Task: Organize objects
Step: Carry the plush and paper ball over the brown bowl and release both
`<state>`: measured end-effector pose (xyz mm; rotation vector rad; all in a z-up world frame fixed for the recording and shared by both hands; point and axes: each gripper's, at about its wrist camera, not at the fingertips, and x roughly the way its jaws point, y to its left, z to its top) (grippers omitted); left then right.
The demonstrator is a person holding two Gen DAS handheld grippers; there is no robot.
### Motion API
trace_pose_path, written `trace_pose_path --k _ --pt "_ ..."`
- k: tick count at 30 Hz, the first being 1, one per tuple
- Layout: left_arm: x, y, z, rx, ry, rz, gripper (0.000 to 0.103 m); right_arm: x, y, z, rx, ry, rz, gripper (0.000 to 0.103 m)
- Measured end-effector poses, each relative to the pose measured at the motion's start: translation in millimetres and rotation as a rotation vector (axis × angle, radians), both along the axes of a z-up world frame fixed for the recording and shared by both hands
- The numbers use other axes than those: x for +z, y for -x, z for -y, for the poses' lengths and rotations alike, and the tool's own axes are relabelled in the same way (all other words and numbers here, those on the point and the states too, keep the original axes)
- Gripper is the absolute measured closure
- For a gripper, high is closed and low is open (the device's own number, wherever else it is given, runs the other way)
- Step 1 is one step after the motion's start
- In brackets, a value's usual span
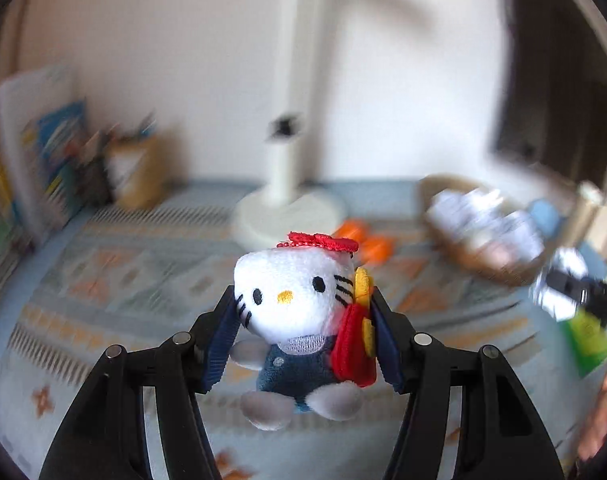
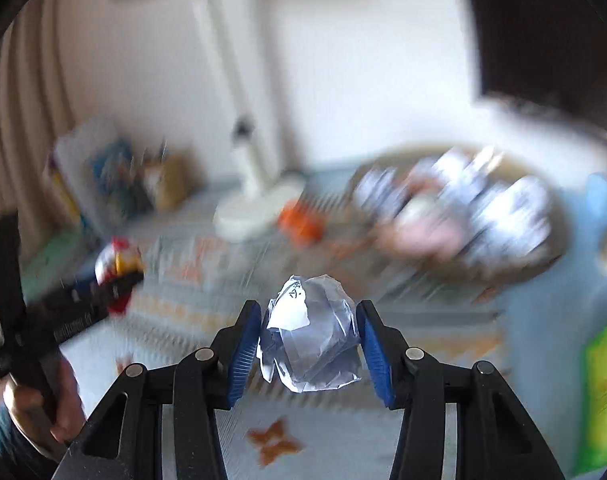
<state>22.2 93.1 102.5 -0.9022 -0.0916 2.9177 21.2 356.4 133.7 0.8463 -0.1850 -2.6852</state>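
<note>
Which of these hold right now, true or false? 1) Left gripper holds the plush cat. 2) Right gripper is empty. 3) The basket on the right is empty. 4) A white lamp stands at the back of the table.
1) True: the left gripper is clamped on the plush cat.
2) False: the right gripper grips a crumpled paper ball.
3) False: the basket holds crumpled papers.
4) True: the white lamp stands near the wall.
</note>
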Motion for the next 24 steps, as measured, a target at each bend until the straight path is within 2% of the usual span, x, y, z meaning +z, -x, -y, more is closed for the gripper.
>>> trace_pose_path --k 2,6,11,13,14,15,16,17,19,24 --pt "19 20 -27 -0.053 -0.040 -0.033 0.044 28 8 -33 -0.094 0.035 -0.058 0.055" --pt "36 62 -68 -0.121 -0.132 -0.049 0.044 55 31 -78 -0.207 0.096 -0.115 0.055" --pt "32 108 -128 -0.230 -0.122 -0.028 0.044 55 80 -108 -0.325 0.146 -0.045 0.055" --pt "29 124 -146 -0.250 -0.106 -0.023 0.041 49 98 -113 -0.339 0.167 -0.009 0.051" --pt "28 129 -152 -0.257 -0.107 -0.024 0.035 46 109 -114 -0.328 0.182 0.012 0.048" --pt "25 135 -159 -0.277 -0.108 -0.019 0.029 43 116 -114 -0.316 0.186 0.025 0.036" --pt "23 139 -163 -0.285 -0.102 -0.009 0.016 40 124 -113 -0.304 0.180 0.039 0.029" --pt "21 140 -164 -0.284 -0.097 -0.004 0.009 38 130 -112 -0.304 0.165 0.050 0.021" --pt "19 139 -160 -0.274 -0.085 -0.007 0.008 34 130 -113 -0.318 0.152 0.049 0.021" --pt "15 120 -123 -0.217 -0.080 0.017 0.007 22 108 -123 -0.309 0.200 0.071 0.021"
